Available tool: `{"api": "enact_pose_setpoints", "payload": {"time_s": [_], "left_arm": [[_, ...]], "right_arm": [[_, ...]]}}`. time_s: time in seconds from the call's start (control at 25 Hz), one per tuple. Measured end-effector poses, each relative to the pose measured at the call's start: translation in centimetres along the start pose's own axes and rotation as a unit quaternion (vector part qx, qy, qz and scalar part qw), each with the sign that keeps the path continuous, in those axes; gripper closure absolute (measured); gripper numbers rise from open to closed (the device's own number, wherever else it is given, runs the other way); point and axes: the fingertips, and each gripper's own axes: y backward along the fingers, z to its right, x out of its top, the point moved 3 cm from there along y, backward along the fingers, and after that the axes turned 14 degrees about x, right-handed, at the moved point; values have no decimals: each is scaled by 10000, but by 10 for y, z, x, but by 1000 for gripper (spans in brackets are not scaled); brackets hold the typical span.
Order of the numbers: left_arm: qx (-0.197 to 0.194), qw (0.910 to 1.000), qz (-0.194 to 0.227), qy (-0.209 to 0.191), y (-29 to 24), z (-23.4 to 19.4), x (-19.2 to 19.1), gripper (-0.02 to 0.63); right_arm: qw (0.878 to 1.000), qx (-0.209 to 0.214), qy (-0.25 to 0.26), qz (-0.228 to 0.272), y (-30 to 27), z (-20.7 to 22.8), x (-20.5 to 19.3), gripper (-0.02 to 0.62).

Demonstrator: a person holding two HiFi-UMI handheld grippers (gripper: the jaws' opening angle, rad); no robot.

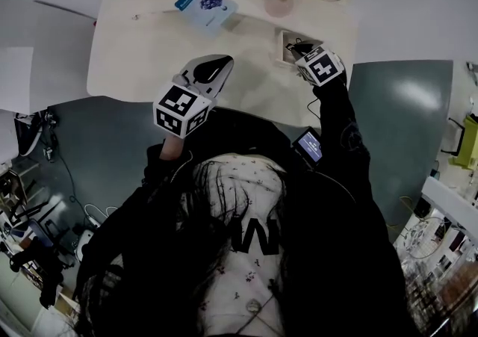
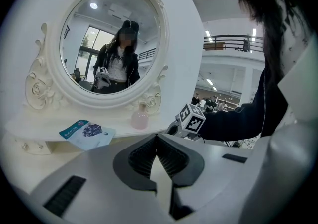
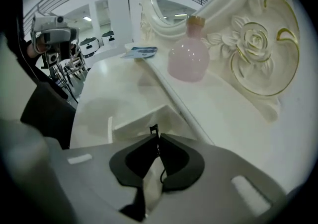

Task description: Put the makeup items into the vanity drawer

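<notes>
- One white vanity table [image 1: 134, 59] fills the space in front of me.
- One round mirror [image 2: 112, 44] in a carved frame stands at its back.
- One small drawer [image 3: 146, 114] is open at the table's right side. I cannot tell what lies in it.
- Two grippers. My left gripper [image 2: 157, 137] is clenched on nothing and hangs above the tabletop. My right gripper [image 3: 157, 136] is just over the open drawer.
- One blue packet [image 1: 206, 4] lies flat on the shelf under the mirror, overhanging its edge.
- One pink bottle [image 3: 189, 56] stands upright on that shelf, right of the packet, near the frame.
- One thin black item [image 3: 154, 129], too small to name, is pinched in my right jaws.
</notes>
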Motion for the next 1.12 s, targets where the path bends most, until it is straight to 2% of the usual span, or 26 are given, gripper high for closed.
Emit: {"api": "enact_pose_setpoints", "payload": {"time_s": [0.2,0.72,0.84,0.92,1.12], "left_arm": [[33,10000,2,-5,4,-4,-1,607],[5,10000,-13,-25,9,-2,-6,607],[11,10000,4,-32,11,-3,-5,606],[-1,10000,6,-36,13,-2,-6,606],[-145,9999,-29,-81,13,2,-8,606]], "right_arm": [[9992,-20,168,-364,-14,2,-3,565],[9993,-239,-299,-2,-16,8,2,506],[9970,-476,-481,362,0,6,7,506],[9925,-651,-656,798,17,2,14,506],[9705,-766,-1042,2033,59,-33,34,506]]}}
